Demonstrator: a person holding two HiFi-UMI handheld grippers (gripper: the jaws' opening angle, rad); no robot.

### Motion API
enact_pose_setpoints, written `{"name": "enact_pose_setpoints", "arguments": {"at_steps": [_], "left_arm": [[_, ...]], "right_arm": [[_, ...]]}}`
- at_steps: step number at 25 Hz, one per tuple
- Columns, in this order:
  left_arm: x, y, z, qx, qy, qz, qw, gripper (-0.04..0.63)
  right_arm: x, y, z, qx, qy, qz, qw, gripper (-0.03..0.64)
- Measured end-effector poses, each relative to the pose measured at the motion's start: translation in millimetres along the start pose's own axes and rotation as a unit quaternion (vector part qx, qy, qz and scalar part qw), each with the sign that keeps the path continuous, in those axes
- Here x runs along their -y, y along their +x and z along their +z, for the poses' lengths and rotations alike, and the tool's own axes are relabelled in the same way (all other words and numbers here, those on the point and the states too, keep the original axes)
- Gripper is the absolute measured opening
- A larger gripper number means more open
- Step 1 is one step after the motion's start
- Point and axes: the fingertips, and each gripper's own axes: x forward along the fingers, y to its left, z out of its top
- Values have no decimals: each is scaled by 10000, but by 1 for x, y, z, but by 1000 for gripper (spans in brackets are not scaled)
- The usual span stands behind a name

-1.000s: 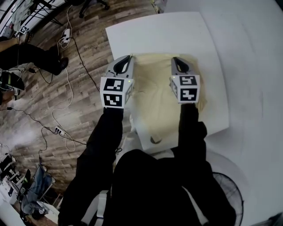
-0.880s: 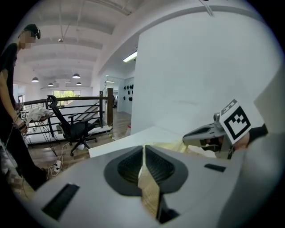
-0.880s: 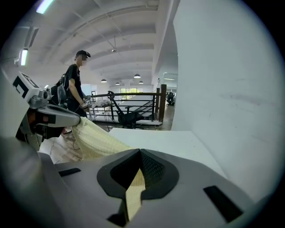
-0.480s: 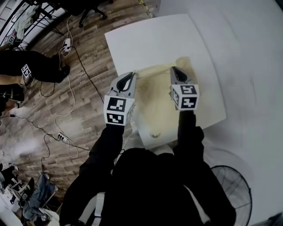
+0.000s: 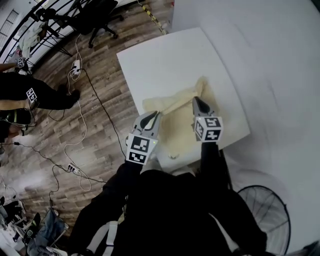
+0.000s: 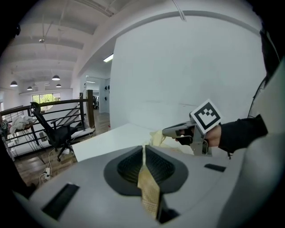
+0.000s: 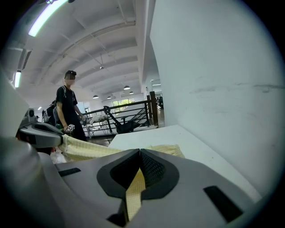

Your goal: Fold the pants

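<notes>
Pale yellow pants [image 5: 176, 120] lie on the white table [image 5: 165, 60], their far edge lifted and drawn back toward me. My left gripper [image 5: 157, 114] is shut on one end of that edge; yellow cloth [image 6: 148, 189] shows pinched between its jaws. My right gripper [image 5: 196, 100] is shut on the other end, and a strip of the same cloth [image 7: 133, 191] runs through its jaws. In the right gripper view the pants [image 7: 95, 150] stretch across to the left gripper [image 7: 38, 133]. From the left gripper view, the right gripper [image 6: 167, 131] is seen holding the fabric above the table.
The table [image 6: 116, 136] stands against a white wall [image 5: 280, 65]. A wood floor with cables [image 5: 75, 115] lies to the left. An office chair [image 5: 92, 15] and a railing are beyond it. A person [image 7: 69, 107] stands off to the left. A fan [image 5: 265, 215] sits at my lower right.
Both grippers have pulled back toward me with the pants' far edge, folding the cloth over itself. The far part of the table is now bare.
</notes>
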Motion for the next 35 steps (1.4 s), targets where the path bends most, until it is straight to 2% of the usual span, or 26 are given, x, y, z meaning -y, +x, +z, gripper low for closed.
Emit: {"name": "enact_pose_setpoints", "arguments": {"at_steps": [3, 8, 13, 18, 24, 29, 35], "left_arm": [[25, -5, -14, -108, 63, -216, 9997, 21], [55, -12, -23, -263, 102, -590, 9979, 21], [92, -17, -45, -490, 166, -1056, 9931, 21], [126, -17, -75, -881, 169, -1608, 9829, 21], [158, -7, -118, -1428, 191, -2168, 9655, 21], [173, -4, -142, -1833, 175, -2428, 9525, 21], [185, -4, -157, -2088, 144, -2553, 9440, 21]], "right_arm": [[5, -15, -21, -71, 84, -51, 9999, 5], [10, -36, -32, -141, 271, -147, 9994, 5], [16, -54, -64, -260, 559, -219, 9979, 5], [24, -72, -103, -470, 823, -379, 9948, 5], [35, -84, -155, -862, 1193, -582, 9874, 5], [39, -83, -176, -1047, 1451, -572, 9822, 5], [40, -87, -188, -1148, 1516, -609, 9799, 5]]}}
